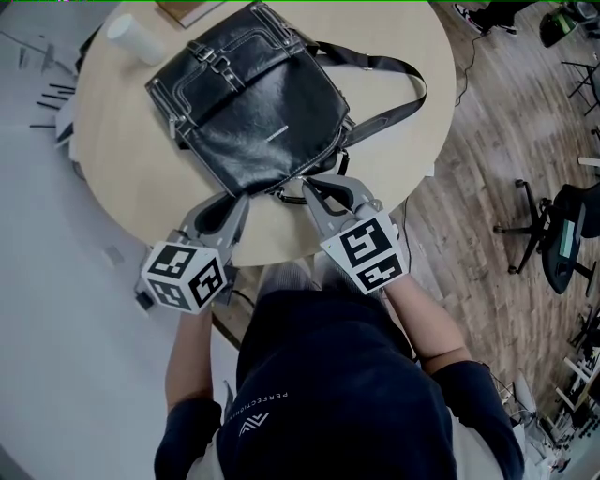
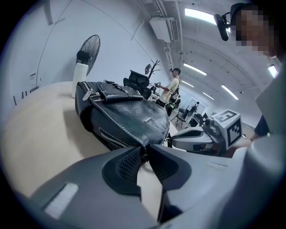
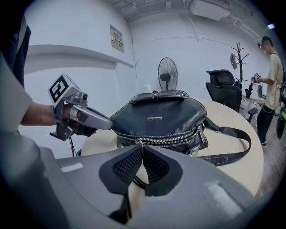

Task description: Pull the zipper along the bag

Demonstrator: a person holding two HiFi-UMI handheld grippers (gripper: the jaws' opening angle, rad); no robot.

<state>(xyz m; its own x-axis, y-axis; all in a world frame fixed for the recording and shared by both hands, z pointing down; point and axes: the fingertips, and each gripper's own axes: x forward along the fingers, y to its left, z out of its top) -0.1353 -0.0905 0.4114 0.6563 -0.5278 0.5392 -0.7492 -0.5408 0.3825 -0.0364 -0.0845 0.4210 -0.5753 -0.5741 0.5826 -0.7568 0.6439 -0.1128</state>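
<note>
A black leather bag [image 1: 253, 103] lies on the round wooden table [image 1: 122, 159], its zipped edge toward me. In the right gripper view the silver zipper [image 3: 172, 139] runs along the bag [image 3: 161, 114]. My right gripper [image 3: 140, 150] is shut on the zipper pull [image 3: 140, 144] at the zipper's left end. In the left gripper view my left gripper [image 2: 145, 156] pinches the bag's near corner seam [image 2: 142, 144] between its pads. From the head view, the left gripper [image 1: 238, 197] sits at the bag's near-left corner and the right gripper [image 1: 309, 185] at its near edge.
The bag's strap [image 1: 394, 75] loops out to the right across the table. A white cup [image 1: 136, 39] stands at the far left, and a wooden board [image 1: 192, 9] lies at the far edge. Beyond the table are office chairs [image 1: 562, 234], a fan [image 3: 167, 74] and a standing person [image 3: 272, 80].
</note>
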